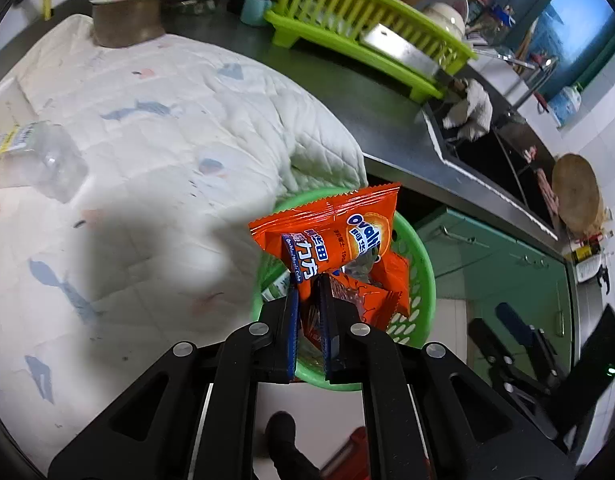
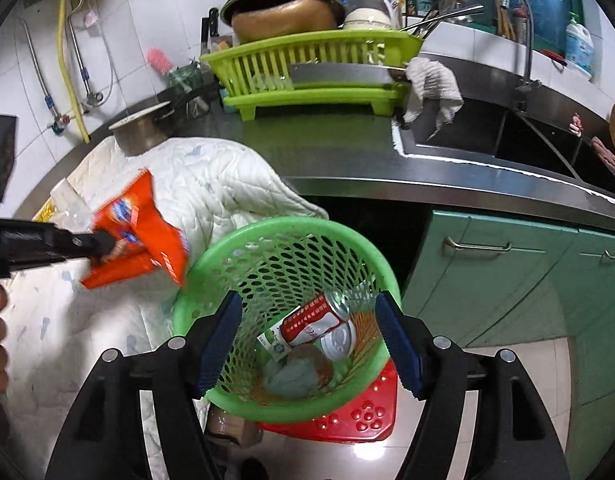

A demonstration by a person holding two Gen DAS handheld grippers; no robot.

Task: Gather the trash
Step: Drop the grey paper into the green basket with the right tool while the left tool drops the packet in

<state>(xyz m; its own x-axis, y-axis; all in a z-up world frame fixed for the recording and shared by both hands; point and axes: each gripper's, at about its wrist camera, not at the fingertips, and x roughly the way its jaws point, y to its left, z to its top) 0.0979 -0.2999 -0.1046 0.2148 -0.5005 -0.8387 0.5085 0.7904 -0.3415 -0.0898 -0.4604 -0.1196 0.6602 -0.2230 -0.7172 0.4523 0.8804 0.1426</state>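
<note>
My left gripper (image 1: 309,280) is shut on an orange Ovaltine snack wrapper (image 1: 339,236) and holds it above the near edge of a green mesh basket (image 1: 421,280). In the right wrist view the wrapper (image 2: 143,228) hangs from the left gripper (image 2: 107,246) just left of the basket (image 2: 211,264). My right gripper (image 2: 309,312) is open and empty over the basket's mouth. A red can (image 2: 313,318), a silver can (image 2: 339,338) and other scraps lie in the basket's bottom. A clear plastic bottle (image 1: 35,156) lies on the white quilted cloth (image 1: 147,140).
A lime dish rack (image 2: 307,64) with pots and bowls stands at the back of the steel counter (image 2: 347,140). A sink (image 2: 507,136) with a rag (image 2: 431,84) is to the right. A steel pot (image 2: 141,130) sits on the cloth. Green cabinets (image 2: 507,280) and a red stool (image 2: 359,416) lie below.
</note>
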